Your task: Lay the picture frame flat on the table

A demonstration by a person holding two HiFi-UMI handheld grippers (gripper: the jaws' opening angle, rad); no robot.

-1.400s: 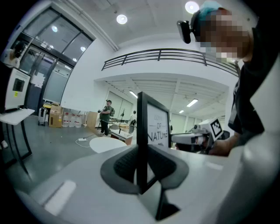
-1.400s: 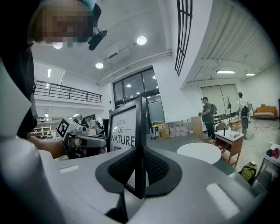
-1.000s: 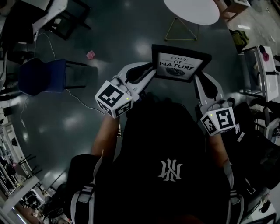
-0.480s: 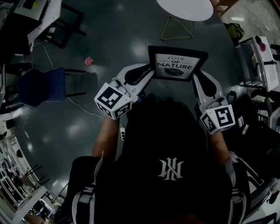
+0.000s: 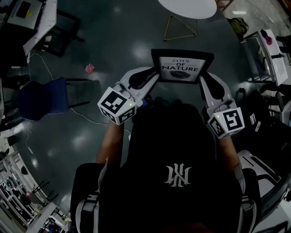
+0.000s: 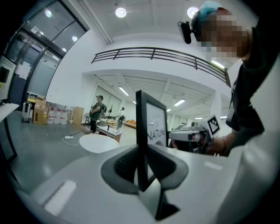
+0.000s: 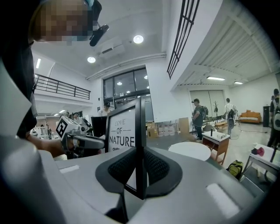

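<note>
A black picture frame (image 5: 181, 66) with a white print reading "LOVE OF NATURE" is held in the air over the dark floor, ahead of the person's head. My left gripper (image 5: 154, 78) is shut on its left edge and my right gripper (image 5: 203, 81) on its right edge. In the left gripper view the frame (image 6: 151, 127) stands upright and edge-on between the dark pads (image 6: 124, 166). The right gripper view shows the frame (image 7: 127, 133) clamped the same way, with the left gripper (image 7: 94, 142) beyond it.
A round white table (image 5: 187, 7) stands ahead across the floor. A blue chair (image 5: 43, 93) and a cable lie to the left, desks at the top left and a shelf (image 5: 266, 50) to the right. People (image 7: 198, 116) stand far off.
The frame and both grippers keep their grip and place in the view. The floor, the round table and the chair have slid as the person moves or turns.
</note>
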